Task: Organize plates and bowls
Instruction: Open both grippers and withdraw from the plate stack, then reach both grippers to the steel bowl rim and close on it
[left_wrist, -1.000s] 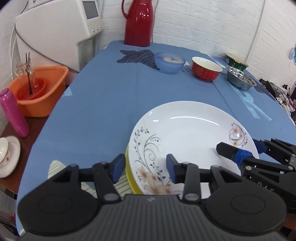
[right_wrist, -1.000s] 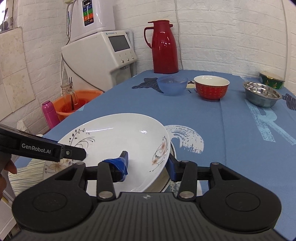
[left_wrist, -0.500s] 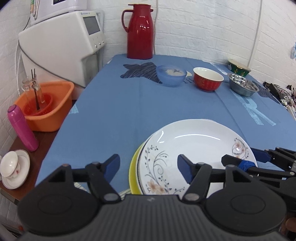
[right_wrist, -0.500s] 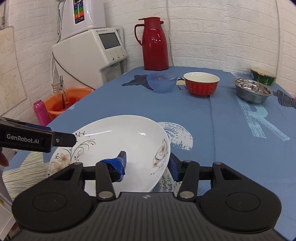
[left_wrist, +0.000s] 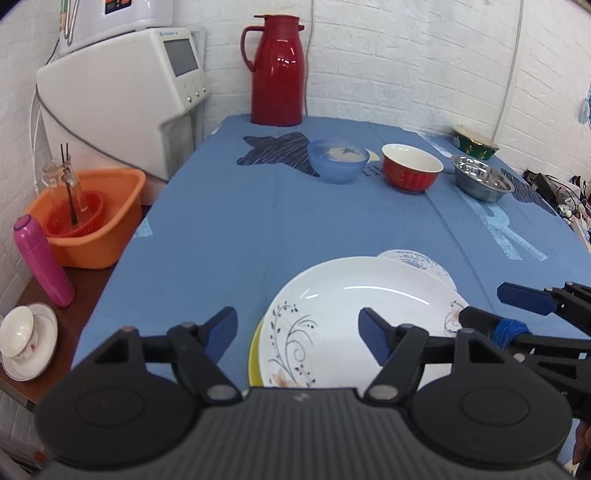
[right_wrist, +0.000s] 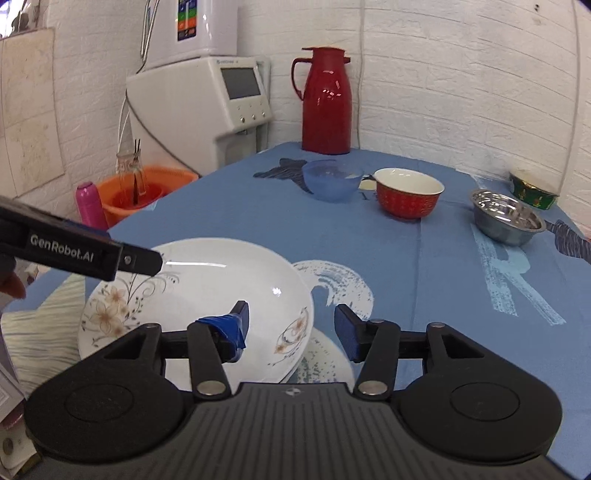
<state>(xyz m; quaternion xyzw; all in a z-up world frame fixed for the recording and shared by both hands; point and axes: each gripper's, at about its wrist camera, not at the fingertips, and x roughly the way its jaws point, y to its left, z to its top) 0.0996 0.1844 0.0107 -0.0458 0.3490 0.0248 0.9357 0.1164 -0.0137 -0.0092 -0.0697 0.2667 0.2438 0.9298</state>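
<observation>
Item: white plate (left_wrist: 362, 314), round, glazed ceramic with a grey vine and pale flower print, lying on top of a yellow plate (left_wrist: 255, 360) whose rim is peeking out at the near left. The pair is sitting at the near edge of the blue tablecloth (left_wrist: 229, 229), right in front of both tools.

Left gripper (left_wrist: 297, 332): its jaws are opening, the blue pads standing wide either side of the white plate's near left rim and touching nothing.

Right gripper (right_wrist: 290, 325): its jaws are also opening, straddling the white plate's right rim, one taped pad hanging over the plate's inside, the other outside over the cloth, with clear gaps showing on both sides. Neither tool is pinching anything.

Remaining stock, in a loose row at the far end: blue plastic bowl (left_wrist: 338, 164), translucent; red bowl (left_wrist: 412, 171), white inside, glossy; steel bowl (left_wrist: 482, 182), shiny; green patterned bowl (left_wrist: 474, 142), farthest right. All are lying well apart from the plates, straight ahead of the fingers and up the table. Judging from the views, the steel and green bowls are sitting more to the right gripper's side and the blue one more to the left's, so the next reach is probably turning on that split.
</observation>
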